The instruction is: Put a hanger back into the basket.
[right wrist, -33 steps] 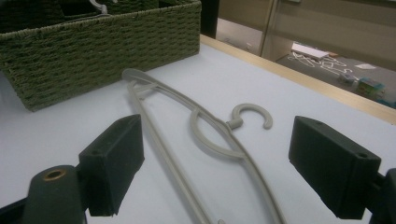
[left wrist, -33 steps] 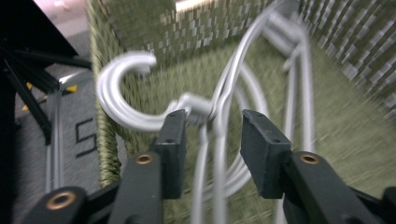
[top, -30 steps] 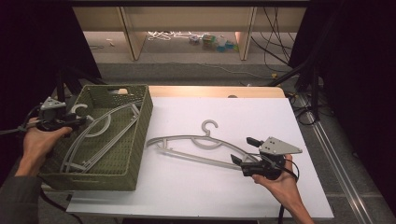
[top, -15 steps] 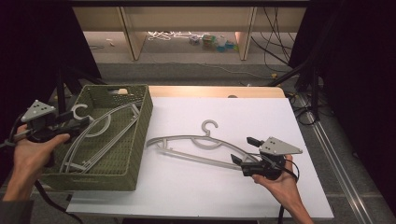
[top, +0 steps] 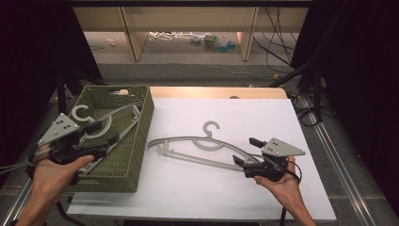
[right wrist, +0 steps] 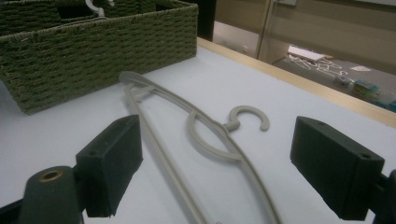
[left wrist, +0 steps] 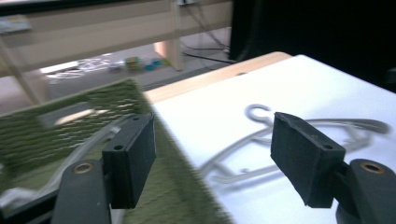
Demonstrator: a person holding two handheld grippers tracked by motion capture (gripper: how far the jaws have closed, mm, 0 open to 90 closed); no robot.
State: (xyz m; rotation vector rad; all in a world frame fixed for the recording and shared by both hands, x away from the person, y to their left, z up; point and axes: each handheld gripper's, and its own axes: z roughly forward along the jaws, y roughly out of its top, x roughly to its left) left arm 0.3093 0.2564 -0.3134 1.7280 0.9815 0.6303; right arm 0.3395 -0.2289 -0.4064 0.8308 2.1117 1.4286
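Currently: two grey hangers, one green woven basket, two hand-held grippers on a white table point(top: 282, 122).

One hanger point(top: 197, 146) lies flat on the table just right of the basket point(top: 141, 136), hook pointing away from the person; second hanger point(top: 101, 122) rests inside the basket. Left gripper point(top: 106, 139) over the basket's near part, jaws wide apart, holding nothing. Right gripper point(top: 245, 151) at the table hanger's right end, jaws wide apart either side of it, not closed on it.
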